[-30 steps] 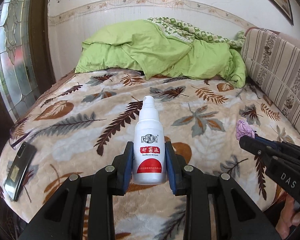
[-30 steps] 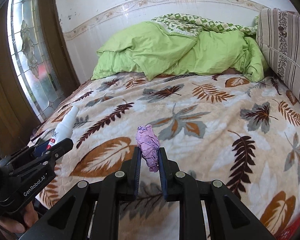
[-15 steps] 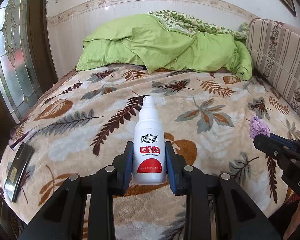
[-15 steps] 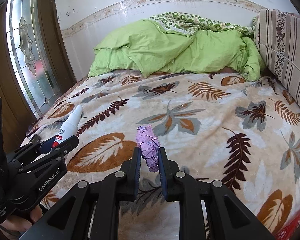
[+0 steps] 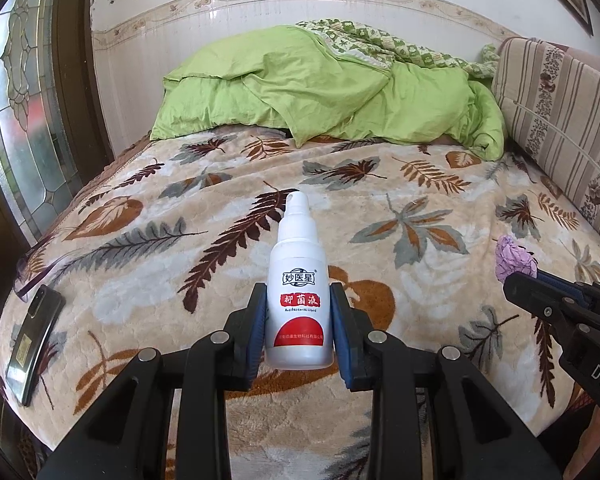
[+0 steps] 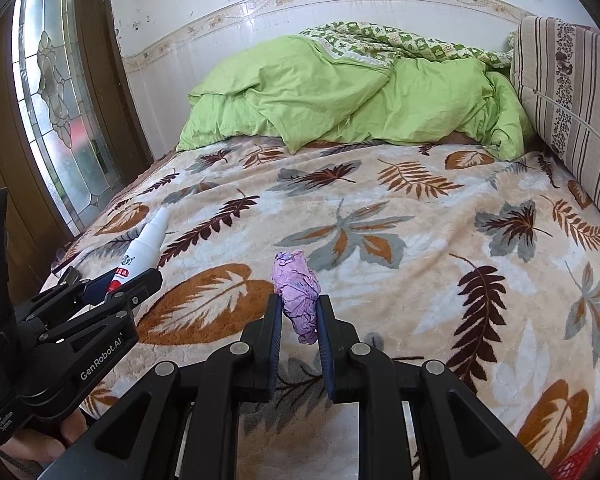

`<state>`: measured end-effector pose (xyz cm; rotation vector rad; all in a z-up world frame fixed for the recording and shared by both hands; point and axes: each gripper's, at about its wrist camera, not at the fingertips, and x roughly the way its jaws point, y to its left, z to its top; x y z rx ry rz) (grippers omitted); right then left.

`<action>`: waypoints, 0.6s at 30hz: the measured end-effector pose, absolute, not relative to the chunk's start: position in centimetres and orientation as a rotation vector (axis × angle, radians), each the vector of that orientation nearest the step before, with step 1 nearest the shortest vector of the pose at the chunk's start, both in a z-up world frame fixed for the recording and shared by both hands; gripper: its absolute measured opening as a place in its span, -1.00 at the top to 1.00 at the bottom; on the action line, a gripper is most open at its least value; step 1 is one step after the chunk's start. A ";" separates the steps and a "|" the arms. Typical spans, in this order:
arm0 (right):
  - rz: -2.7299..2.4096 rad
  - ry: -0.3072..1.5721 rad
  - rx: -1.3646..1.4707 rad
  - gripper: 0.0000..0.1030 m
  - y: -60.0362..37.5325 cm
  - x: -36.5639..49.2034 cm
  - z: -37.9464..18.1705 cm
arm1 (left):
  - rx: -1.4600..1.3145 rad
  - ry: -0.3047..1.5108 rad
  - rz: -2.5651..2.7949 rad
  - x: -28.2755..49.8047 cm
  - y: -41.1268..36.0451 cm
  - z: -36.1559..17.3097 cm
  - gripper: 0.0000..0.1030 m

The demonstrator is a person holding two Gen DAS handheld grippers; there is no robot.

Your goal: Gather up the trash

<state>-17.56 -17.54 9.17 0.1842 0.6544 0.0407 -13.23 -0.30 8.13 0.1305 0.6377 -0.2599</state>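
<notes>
Here, at the far left of the left wrist view, a dark, glossy phone (image 5: 34, 344) lies flat near the bed's edge, untouched, presumably because it is no rubbish. Toward the centre, the left hand-held gripper (image 5: 299, 334) is closed partway on a white plastic spray bottle (image 5: 299, 300), its blue pads pressing the smooth round body on both sides. The bottle stands upright with its nozzle pointing away, clear of the blanket (image 5: 400, 200), a grip that looks suited to carrying it off. At the right edge of that frame the right hand-held gripper (image 5: 518, 280) pokes in.

In the right wrist view, the bottle shows at lower left, and at centre the right hand-held gripper is nearly closed on a crumpled purple wad (image 6: 298, 294) of thin, creased paper or film, pinched at its lower half so it squashes between the pads. Plush leaf-patterned fleece covers the bed; a rumpled green duvet (image 6: 340, 96) is heaped at upper centre, a striped cushion (image 6: 568, 96) at upper right. No bin is clearly visible.
</notes>
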 end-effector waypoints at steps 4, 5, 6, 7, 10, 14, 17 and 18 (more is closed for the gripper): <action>0.038 0.652 0.185 0.65 -17.5 -17.6 9.2 | 0.132 0.638 -0.259 -13.2 -0.3 8.1 0.44; 0.037 0.651 0.185 0.65 -17.5 -17.7 9.3 | 0.132 0.637 -0.259 -13.2 -0.3 8.1 0.44; 0.036 0.650 0.185 0.65 -17.6 -17.7 9.3 | 0.132 0.637 -0.258 -13.2 -0.3 8.1 0.44; 0.035 0.648 0.186 0.65 -17.6 -17.7 9.3 | 0.132 0.637 -0.258 -13.2 -0.3 8.1 0.44; 0.033 0.649 0.188 0.65 -17.6 -17.8 9.3 | 0.131 0.639 -0.258 -13.2 -0.3 8.1 0.44; 0.033 0.648 0.187 0.65 -17.7 -17.8 9.3 | 0.132 0.638 -0.259 -13.2 -0.3 8.1 0.44; 0.033 0.649 0.188 0.65 -17.7 -17.8 9.3 | 0.132 0.639 -0.258 -13.2 -0.3 8.1 0.44; 0.032 0.649 0.188 0.65 -17.7 -17.8 9.3 | 0.131 0.639 -0.259 -13.2 -0.4 8.1 0.44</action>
